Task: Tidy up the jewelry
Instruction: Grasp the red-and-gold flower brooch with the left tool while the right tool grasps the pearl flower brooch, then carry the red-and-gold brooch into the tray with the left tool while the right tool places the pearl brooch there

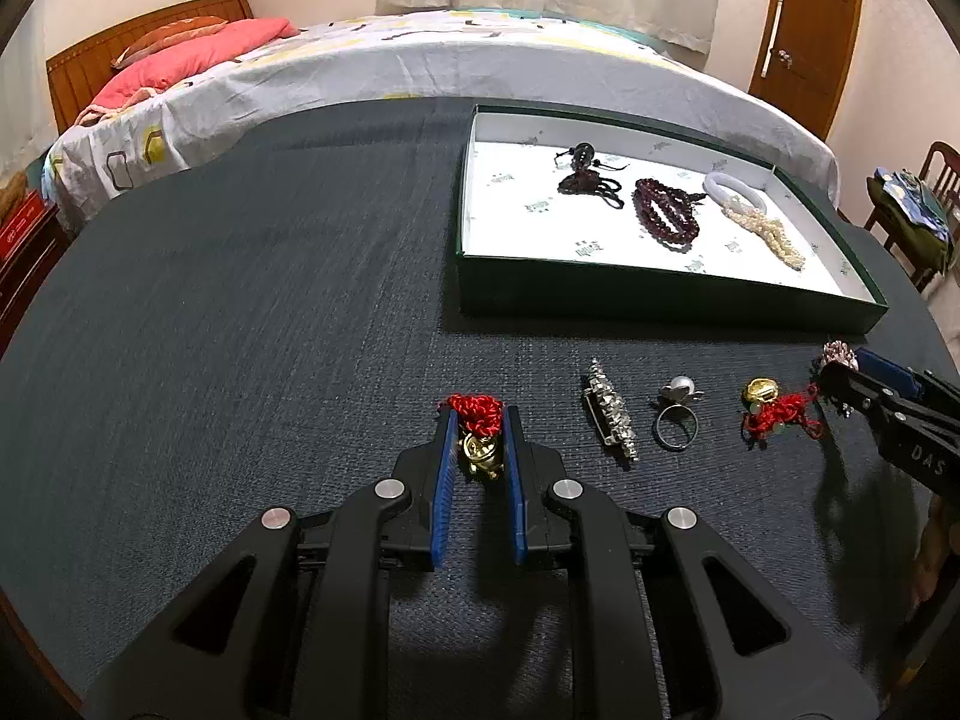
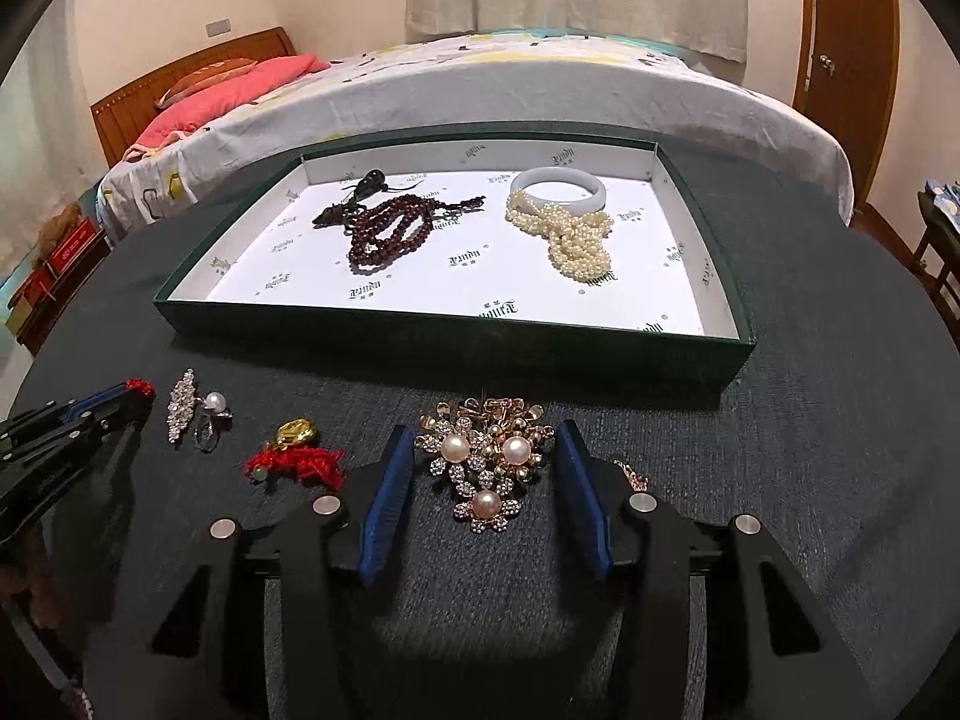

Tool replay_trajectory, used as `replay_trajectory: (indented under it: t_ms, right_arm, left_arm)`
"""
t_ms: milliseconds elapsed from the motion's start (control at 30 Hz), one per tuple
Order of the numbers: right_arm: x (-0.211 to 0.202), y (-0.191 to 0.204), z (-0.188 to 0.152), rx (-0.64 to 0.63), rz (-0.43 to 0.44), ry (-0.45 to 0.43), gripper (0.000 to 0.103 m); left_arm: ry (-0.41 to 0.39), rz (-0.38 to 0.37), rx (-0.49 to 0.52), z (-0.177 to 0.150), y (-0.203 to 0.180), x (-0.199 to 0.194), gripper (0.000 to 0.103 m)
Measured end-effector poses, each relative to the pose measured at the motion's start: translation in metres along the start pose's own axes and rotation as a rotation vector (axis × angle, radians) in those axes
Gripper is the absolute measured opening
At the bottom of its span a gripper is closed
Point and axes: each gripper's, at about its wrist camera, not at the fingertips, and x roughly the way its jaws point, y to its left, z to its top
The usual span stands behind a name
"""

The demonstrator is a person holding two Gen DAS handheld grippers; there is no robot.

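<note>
My left gripper (image 1: 478,414) is shut on a red knotted charm with a gold piece (image 1: 478,450) that lies on the dark table mat. My right gripper (image 2: 485,429) stands open around a gold brooch with three pearls (image 2: 486,462), with a gap at each pad. Between the two lie a crystal hair clip (image 1: 609,411), a pearl ring (image 1: 677,414) and a second red-and-gold charm (image 1: 774,411). The green box (image 2: 450,336) behind holds dark red beads (image 2: 390,234), a pearl strand (image 2: 576,246), a white bangle (image 2: 561,189) and a dark pendant (image 2: 354,198).
A pinkish metal piece (image 2: 633,474) peeks out beside the right finger, mostly hidden. A bed (image 1: 420,60) runs along the far edge of the table. A wooden door (image 1: 804,30) and a chair (image 1: 918,204) stand to the right.
</note>
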Motion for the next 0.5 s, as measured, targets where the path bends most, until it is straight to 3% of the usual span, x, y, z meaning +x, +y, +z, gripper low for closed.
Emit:
replay_trajectory:
  t_ms: [500]
  right_arm:
    - [-0.026, 0.003, 0.001, 0.01, 0.016, -0.057, 0.049]
  left_arm:
    - [-0.034, -0.007, 0.004, 0.004, -0.005, -0.016, 0.015]
